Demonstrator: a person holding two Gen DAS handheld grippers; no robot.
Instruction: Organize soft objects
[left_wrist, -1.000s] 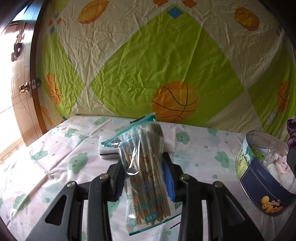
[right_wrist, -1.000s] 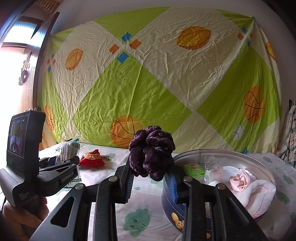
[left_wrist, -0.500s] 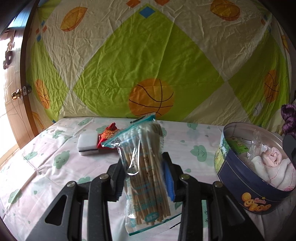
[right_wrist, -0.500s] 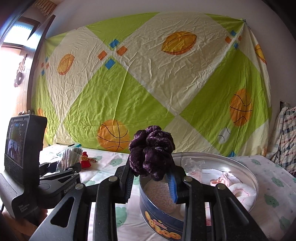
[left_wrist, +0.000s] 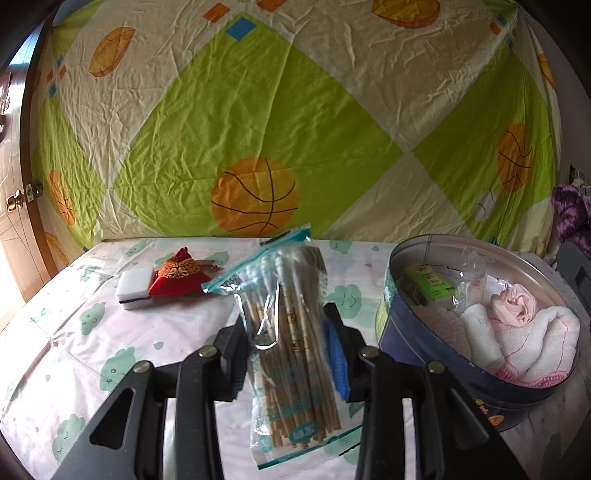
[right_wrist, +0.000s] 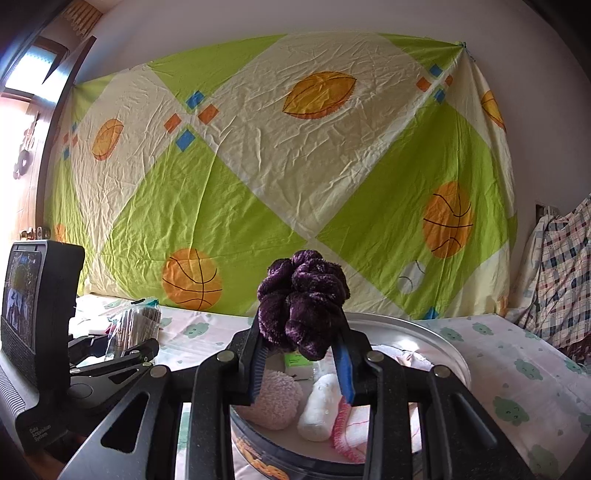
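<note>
My left gripper (left_wrist: 286, 332) is shut on a clear bag of cotton swabs (left_wrist: 286, 317), held upright above the table, left of the round blue tin (left_wrist: 424, 362). My right gripper (right_wrist: 301, 341) is shut on a fluffy purple scrunchie (right_wrist: 303, 295) and hovers over the tin (right_wrist: 424, 332). Inside the tin lie a rolled white towel (left_wrist: 517, 339), a pink cloth (left_wrist: 515, 301), a green box (left_wrist: 428, 284), a crumpled clear bag (left_wrist: 474, 266) and a pink fuzzy ball (right_wrist: 271, 400). A red pouch (left_wrist: 177, 277) and a white sponge (left_wrist: 135, 290) rest at the table's far left.
A green and cream sheet with basketballs (left_wrist: 258, 147) hangs behind the table. The tablecloth (left_wrist: 92, 332) is pale with green clouds. A wooden door (left_wrist: 14, 221) stands at the left. Plaid fabric (right_wrist: 561, 273) hangs at the right. The left gripper's body and screen (right_wrist: 33, 321) sit left of my right gripper.
Both grippers have moved sideways toward the tin. The tin has come closer in both views, and the red pouch and sponge have come out from behind the swab bag.
</note>
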